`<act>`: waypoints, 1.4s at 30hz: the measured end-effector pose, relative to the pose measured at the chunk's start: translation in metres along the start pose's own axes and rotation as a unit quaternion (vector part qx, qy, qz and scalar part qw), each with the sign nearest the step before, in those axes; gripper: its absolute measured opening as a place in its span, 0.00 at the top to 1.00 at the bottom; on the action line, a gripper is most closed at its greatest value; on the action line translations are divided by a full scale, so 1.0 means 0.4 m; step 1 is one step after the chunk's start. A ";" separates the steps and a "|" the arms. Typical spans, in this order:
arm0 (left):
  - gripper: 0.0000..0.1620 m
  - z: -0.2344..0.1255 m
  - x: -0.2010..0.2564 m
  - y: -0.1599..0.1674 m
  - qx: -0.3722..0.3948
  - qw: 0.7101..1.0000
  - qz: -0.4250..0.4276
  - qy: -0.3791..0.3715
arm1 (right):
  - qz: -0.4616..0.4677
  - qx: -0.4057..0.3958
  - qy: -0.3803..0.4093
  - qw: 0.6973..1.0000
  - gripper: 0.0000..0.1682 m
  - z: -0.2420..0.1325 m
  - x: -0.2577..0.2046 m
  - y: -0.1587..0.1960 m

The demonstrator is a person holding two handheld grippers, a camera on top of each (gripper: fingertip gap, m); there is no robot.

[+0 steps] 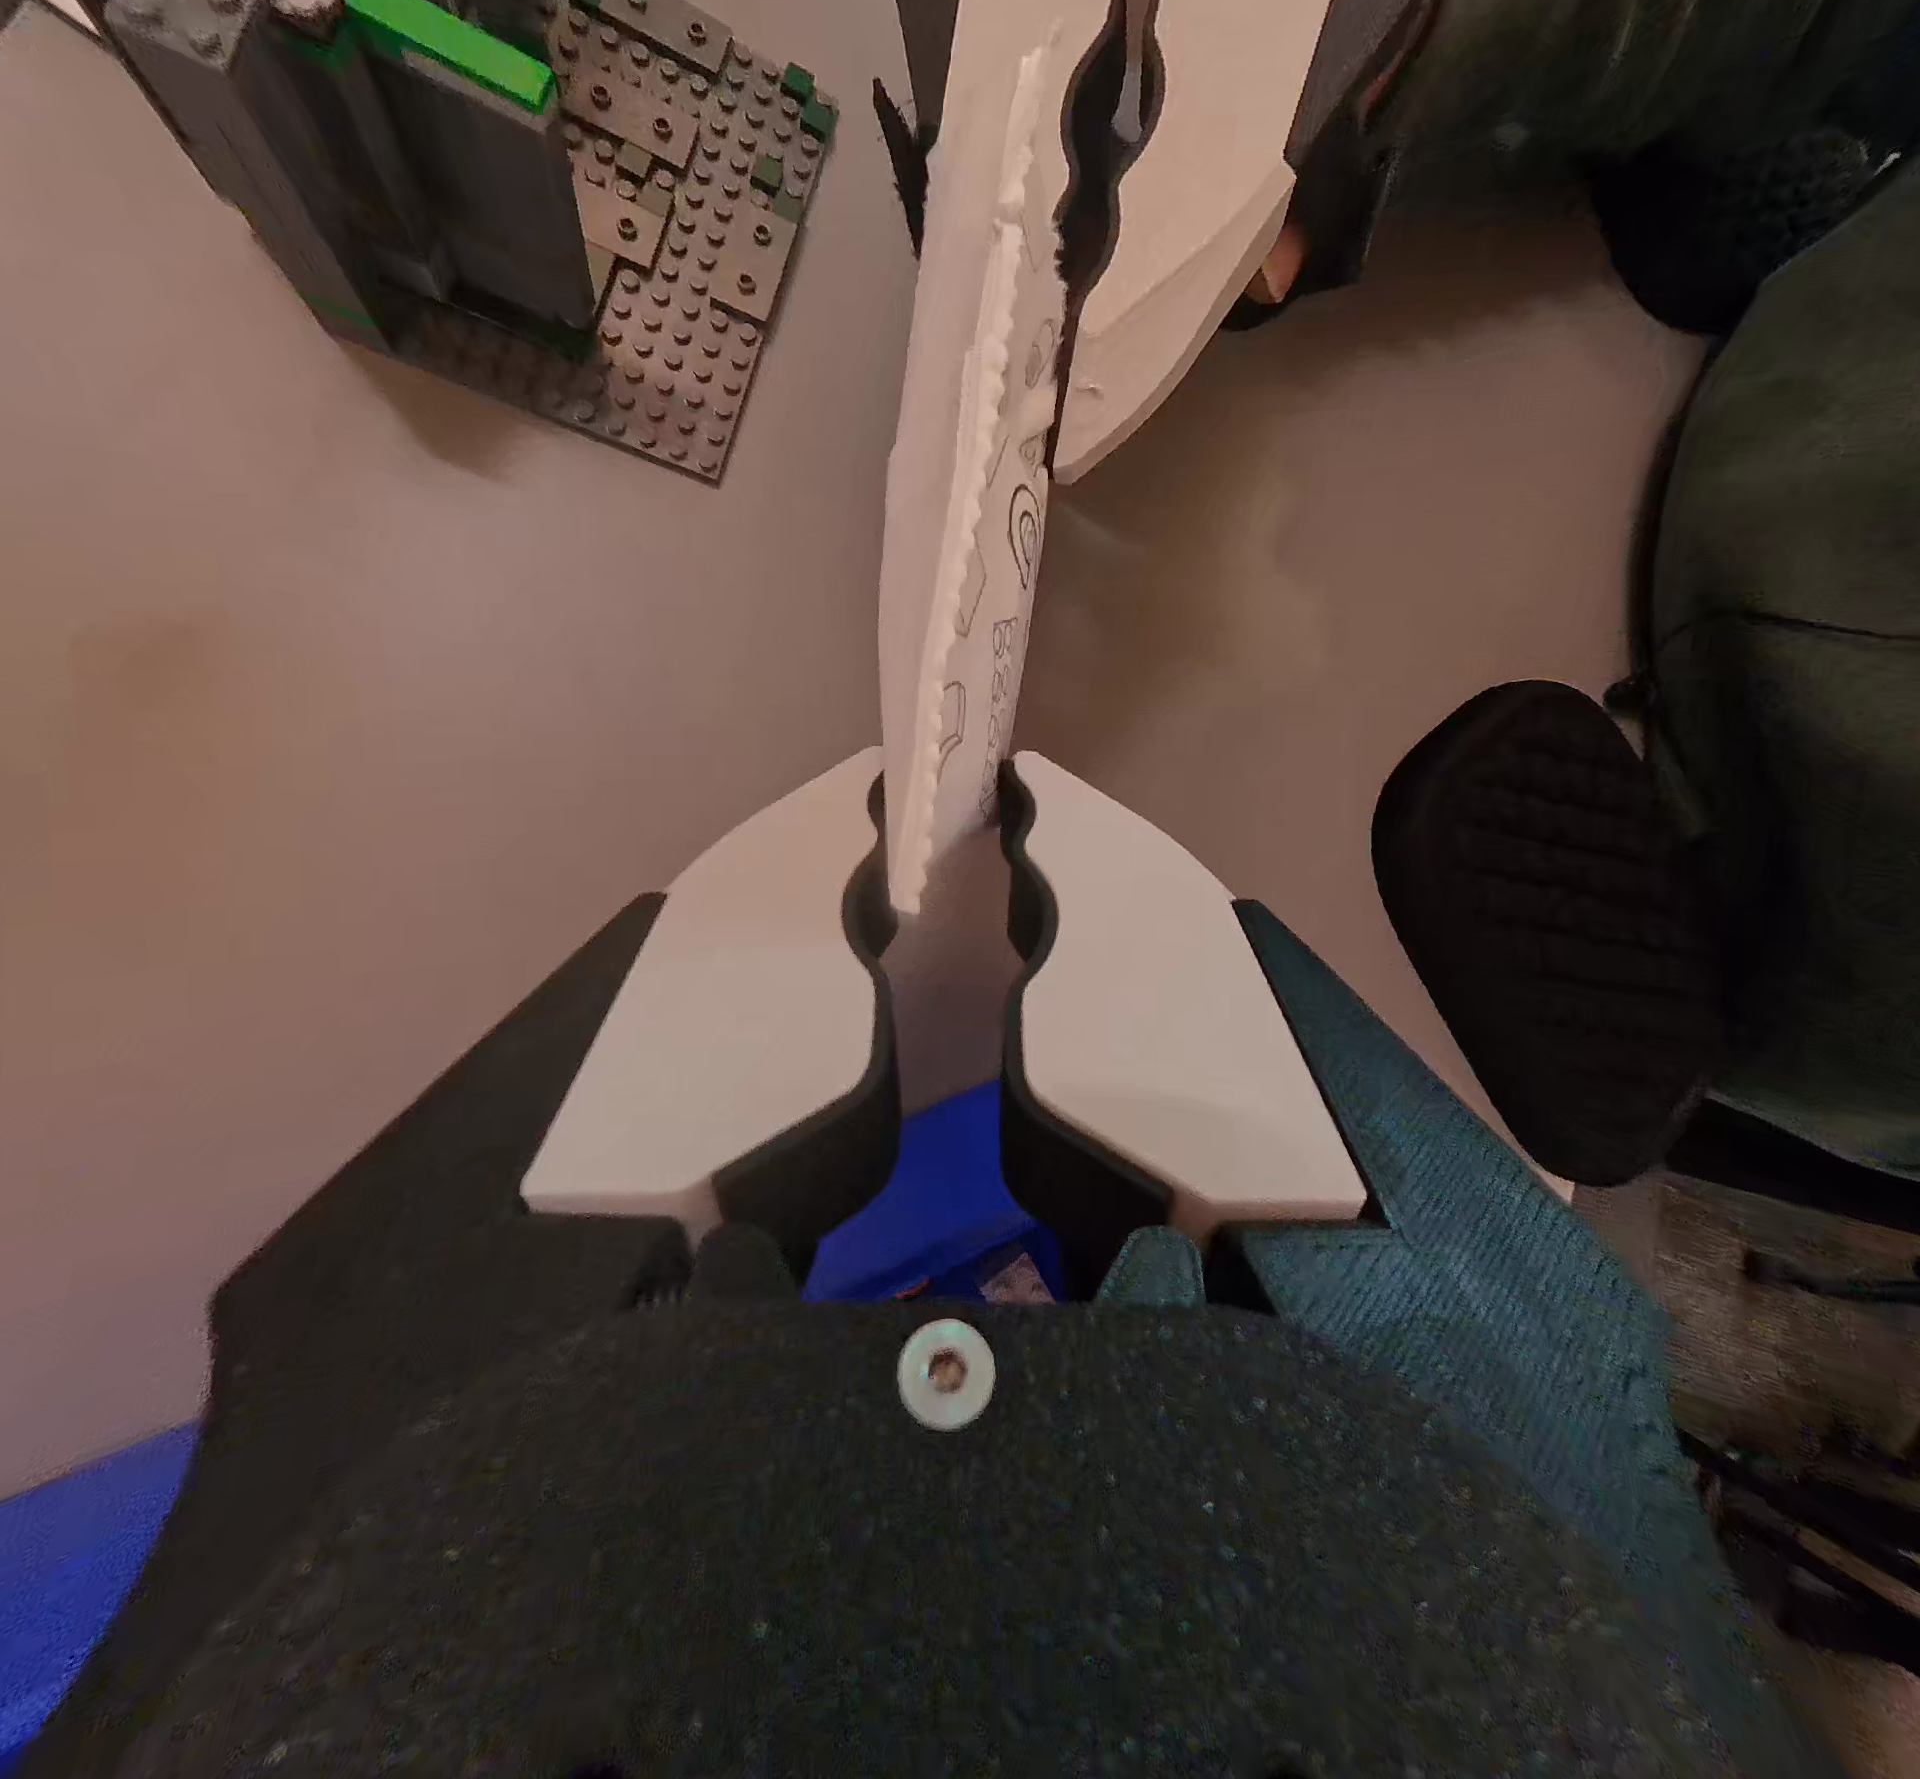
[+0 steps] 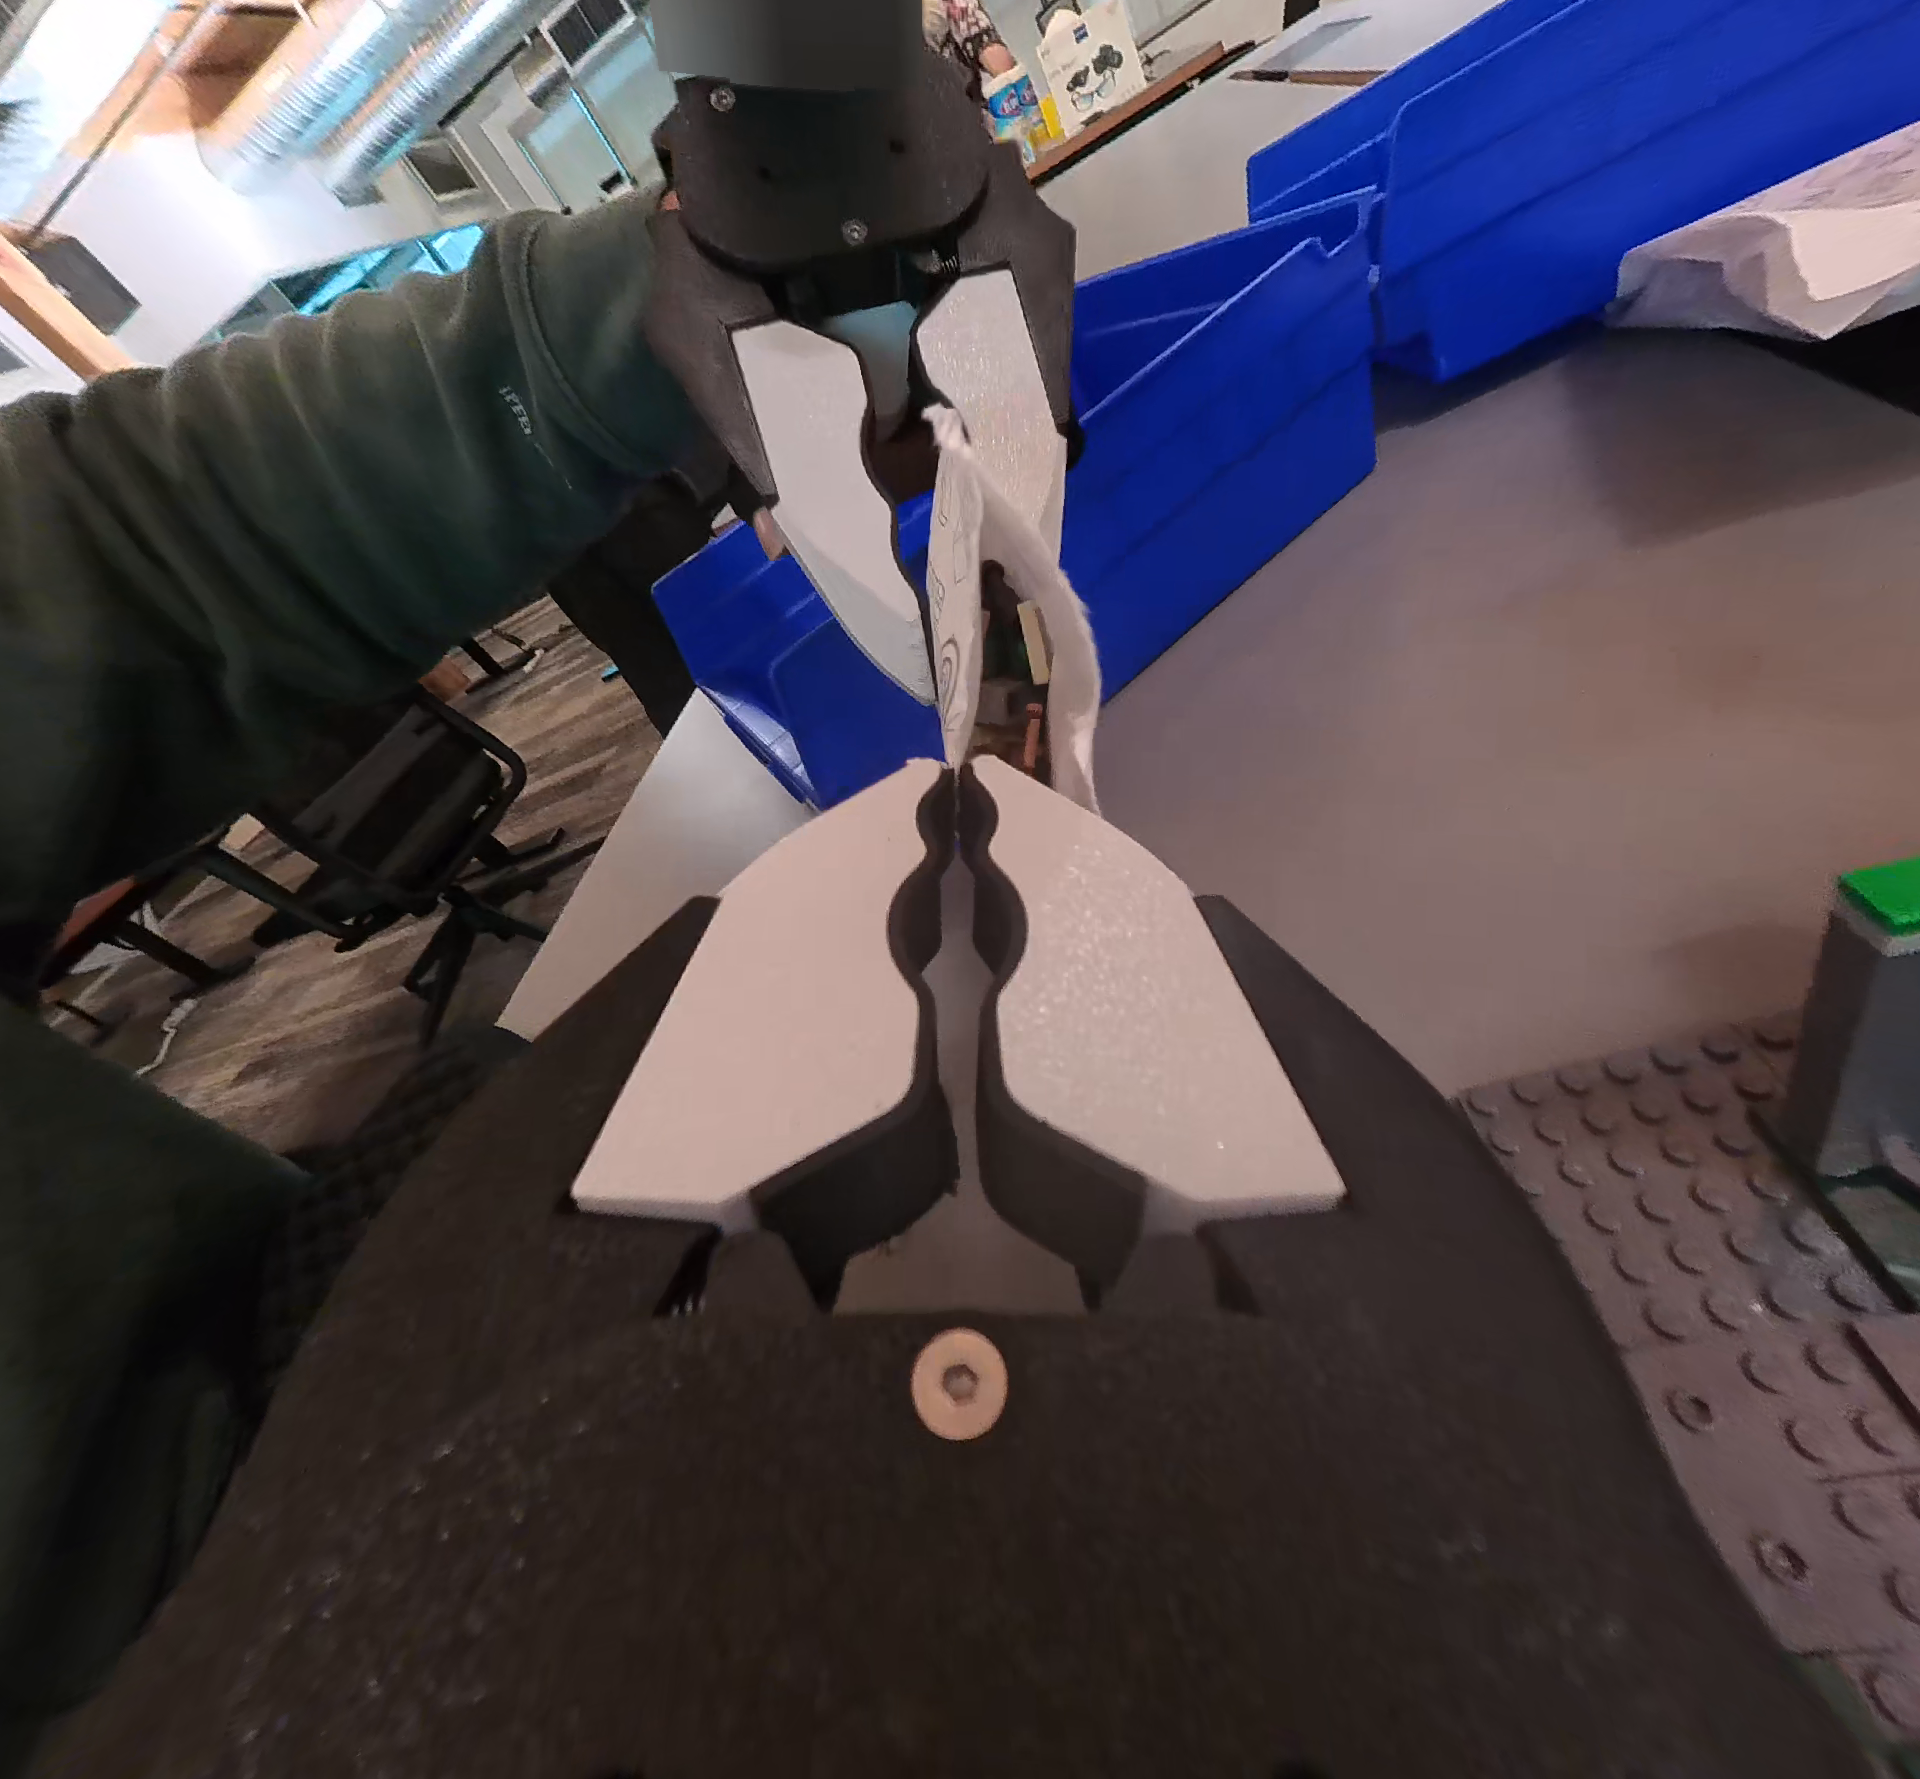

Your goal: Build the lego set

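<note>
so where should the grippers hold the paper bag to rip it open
At its torn top edge, one on each side of the tear, which is about where they are. The bag hangs thin and edge-on between the left gripper and the right gripper; each pinches a flap. Coming from opposite ends lets them pull the tear wider.

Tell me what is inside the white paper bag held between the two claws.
Through the torn white paper bag, held by the left claw and right claw, a few small dark and tan pieces show. The paper hides whatever else it holds.
</note>
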State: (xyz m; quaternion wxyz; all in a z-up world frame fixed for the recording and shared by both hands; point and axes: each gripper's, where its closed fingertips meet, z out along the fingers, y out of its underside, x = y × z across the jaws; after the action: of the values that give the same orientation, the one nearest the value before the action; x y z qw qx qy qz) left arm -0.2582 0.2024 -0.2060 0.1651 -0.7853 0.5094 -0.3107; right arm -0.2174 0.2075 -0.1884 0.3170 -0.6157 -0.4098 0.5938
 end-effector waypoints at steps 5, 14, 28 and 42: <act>0.90 0.003 -0.004 0.036 -0.035 0.999 -0.008 0.003 | -0.011 -0.042 0.029 0.999 1.00 0.025 0.007 0.041; 0.91 0.010 -0.021 0.068 -0.131 0.991 -0.011 0.020 | -0.041 -0.126 0.081 0.988 0.93 -0.042 0.026 0.136; 0.91 0.019 -0.066 0.126 -0.324 0.945 -0.002 0.033 | -0.047 -0.168 0.103 0.979 0.92 -0.210 -0.024 0.223; 0.92 -0.036 -0.083 0.114 -0.443 0.896 0.002 -0.028 | -0.058 -0.152 0.088 0.983 0.92 -0.257 -0.060 0.228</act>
State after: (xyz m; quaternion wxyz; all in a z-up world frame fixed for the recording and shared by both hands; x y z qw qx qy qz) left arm -0.3089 0.2136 -0.2321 -0.1855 -0.7846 0.5909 -0.0302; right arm -0.1031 0.1540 -0.2472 0.2885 -0.6819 -0.5003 0.4488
